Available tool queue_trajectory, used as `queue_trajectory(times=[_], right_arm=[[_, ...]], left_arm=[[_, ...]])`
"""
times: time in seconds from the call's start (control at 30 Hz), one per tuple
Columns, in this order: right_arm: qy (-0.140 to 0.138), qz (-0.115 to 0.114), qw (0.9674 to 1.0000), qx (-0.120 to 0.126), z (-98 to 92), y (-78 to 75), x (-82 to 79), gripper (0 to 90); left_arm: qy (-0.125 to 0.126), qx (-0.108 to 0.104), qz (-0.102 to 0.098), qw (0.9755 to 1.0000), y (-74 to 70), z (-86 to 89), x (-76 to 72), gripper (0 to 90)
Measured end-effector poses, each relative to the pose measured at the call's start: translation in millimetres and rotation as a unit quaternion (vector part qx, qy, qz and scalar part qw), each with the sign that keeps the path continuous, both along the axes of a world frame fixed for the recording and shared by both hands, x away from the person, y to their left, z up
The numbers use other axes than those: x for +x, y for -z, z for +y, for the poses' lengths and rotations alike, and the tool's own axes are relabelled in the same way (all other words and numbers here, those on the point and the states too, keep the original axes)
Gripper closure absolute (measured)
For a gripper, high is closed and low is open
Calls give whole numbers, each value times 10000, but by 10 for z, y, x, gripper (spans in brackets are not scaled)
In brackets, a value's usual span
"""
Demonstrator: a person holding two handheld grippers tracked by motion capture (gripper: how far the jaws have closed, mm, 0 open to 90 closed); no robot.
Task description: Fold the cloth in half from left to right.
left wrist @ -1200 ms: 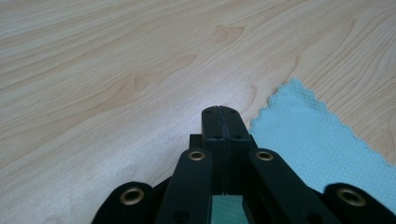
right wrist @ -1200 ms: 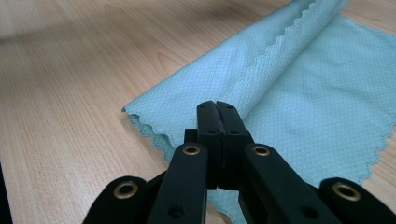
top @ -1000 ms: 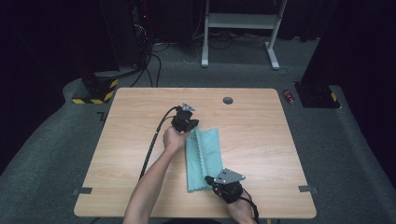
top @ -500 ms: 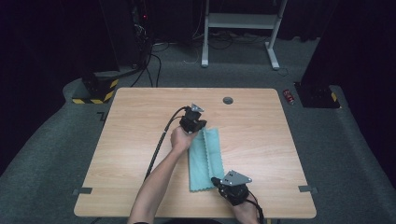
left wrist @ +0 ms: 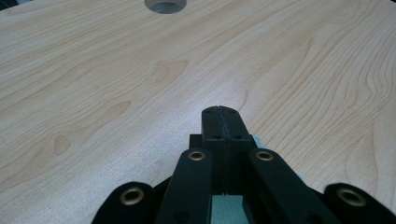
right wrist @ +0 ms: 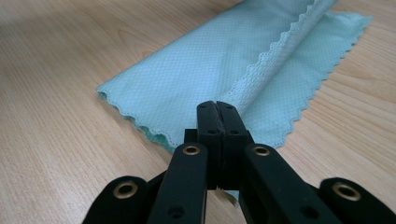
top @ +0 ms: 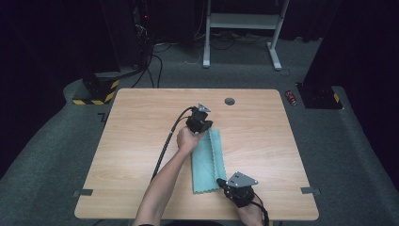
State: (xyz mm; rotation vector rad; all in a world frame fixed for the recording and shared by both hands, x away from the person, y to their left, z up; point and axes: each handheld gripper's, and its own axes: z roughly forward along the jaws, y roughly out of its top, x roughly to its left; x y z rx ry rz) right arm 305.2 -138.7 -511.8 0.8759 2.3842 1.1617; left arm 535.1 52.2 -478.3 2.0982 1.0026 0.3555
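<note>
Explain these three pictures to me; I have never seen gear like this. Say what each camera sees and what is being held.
A person at a wooden table holds a hand-operated gripper in each hand. The high view looks down from above: the left gripper is at the far end of a folded teal cloth, the right gripper at its near end. The other two pictures come from cameras riding on each gripper, looking along its black jaws. Both grippers are shut, each with the cloth's edge between its jaws. A round grey cap sits in the tabletop.

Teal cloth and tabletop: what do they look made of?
Teal cloth: thin woven textile, likely microfibre; fine dotted weave, matte, scalloped pinked edges, folds softly. Tabletop: probably laminate with printed light wood grain; smooth, slight sheen, repeating knots. Real veneer can't be ruled out.
</note>
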Motion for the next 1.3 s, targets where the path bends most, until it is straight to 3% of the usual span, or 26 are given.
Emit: queue_trajectory(times=[0.47, 0.67, 1.03, 1.2, 1.3], right_arm=[[78, 126, 9999, -31, -50, 69, 19, 893], [99, 178, 9998, -89, -60, 99, 19, 876], [161, 226, 9993, -267, -83, 99, 30, 870], [278, 105, 9988, -377, -93, 100, 23, 770], [320, 97, 9989, -341, -103, 93, 33, 726]], left_arm=[[46, 213, -43, 9998, 85, -139, 16, 900], [23, 160, 47, 9999, 140, -190, 35, 897], [-47, 223, 14, 9997, 190, -241, 73, 894], [-45, 141, 37, 9999, 200, -235, 83, 884], [-51, 91, -31, 9999, 169, -222, 71, 830]])
